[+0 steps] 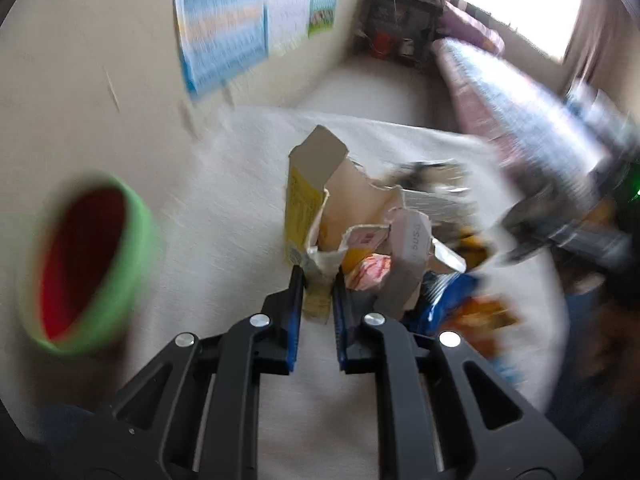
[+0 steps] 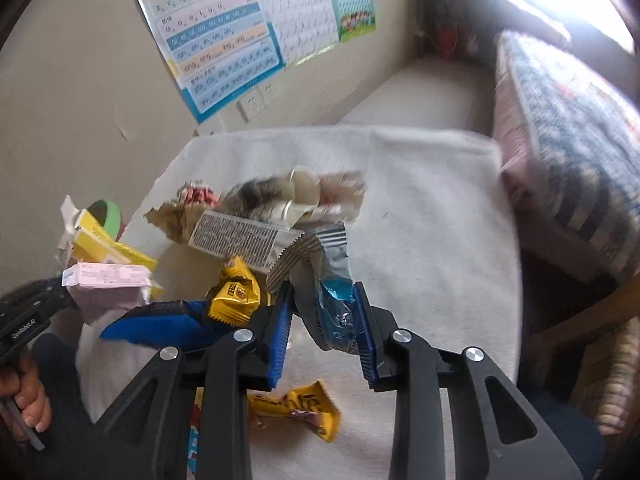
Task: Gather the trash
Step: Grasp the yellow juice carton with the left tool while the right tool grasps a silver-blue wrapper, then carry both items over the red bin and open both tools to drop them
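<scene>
My left gripper [image 1: 318,276] is shut on the lower end of a torn yellow cardboard box [image 1: 308,192], which stands up above the white-cloth table [image 1: 240,184]. A pale pink carton [image 1: 408,248] and crumpled wrappers crowd just right of it. My right gripper [image 2: 323,292] is shut on a silver and blue foil wrapper [image 2: 334,260], from which a printed white packet [image 2: 244,240] trails to the far left. A red bin with a green rim [image 1: 88,260] sits blurred at the left, off the table's edge. In the right wrist view the bin [image 2: 106,214] shows behind the yellow box [image 2: 108,248].
A yellow candy wrapper [image 2: 236,296], a blue packet [image 2: 156,324] and another yellow wrapper [image 2: 296,404] lie on the cloth [image 2: 432,240]. A person's hand [image 2: 24,396] is at the lower left. A patterned bed [image 2: 580,160] runs along the right; posters [image 2: 216,40] hang on the wall.
</scene>
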`<state>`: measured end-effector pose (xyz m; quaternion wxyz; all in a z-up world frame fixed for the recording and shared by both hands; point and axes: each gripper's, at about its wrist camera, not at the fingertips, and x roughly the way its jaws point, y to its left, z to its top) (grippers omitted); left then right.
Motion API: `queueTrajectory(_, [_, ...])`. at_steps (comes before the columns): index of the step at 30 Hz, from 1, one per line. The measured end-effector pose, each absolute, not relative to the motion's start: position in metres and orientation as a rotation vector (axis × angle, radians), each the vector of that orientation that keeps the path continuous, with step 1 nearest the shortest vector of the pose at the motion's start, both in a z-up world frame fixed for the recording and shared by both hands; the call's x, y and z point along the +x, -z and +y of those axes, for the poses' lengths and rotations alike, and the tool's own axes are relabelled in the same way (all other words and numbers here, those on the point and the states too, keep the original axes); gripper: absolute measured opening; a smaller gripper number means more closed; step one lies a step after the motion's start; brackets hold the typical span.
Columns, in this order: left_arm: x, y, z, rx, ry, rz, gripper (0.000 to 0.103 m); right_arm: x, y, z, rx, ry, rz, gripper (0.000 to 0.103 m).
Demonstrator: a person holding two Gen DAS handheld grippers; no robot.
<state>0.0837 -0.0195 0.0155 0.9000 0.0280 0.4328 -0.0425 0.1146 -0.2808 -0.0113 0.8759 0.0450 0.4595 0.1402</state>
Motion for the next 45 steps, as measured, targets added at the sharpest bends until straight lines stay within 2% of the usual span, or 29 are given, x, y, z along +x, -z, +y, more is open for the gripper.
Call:
queueTrajectory(3, [0.080, -0.019, -0.010, -0.104, 0.207, 0.933, 0.013, 0.111, 0.006, -0.283, 0.104, -0.293, 0.955, 0.029])
queueTrajectory(22, [0.057, -0.046, 0.013, -0.127, 0.154, 0.866, 0.013, 0.094, -0.037, -0.249, 0.082, -0.372, 0.879, 0.029])
queueTrajectory(35, [0.040, -0.062, 0.065, -0.171, 0.055, 0.824, 0.013, 0.097, -0.064, -0.161, 0.044, -0.526, 0.833, 0.029])
queueTrajectory(45, [0.035, -0.073, 0.137, -0.221, -0.076, 0.786, 0.013, 0.105, -0.078, -0.083, 0.002, -0.638, 0.813, 0.029])
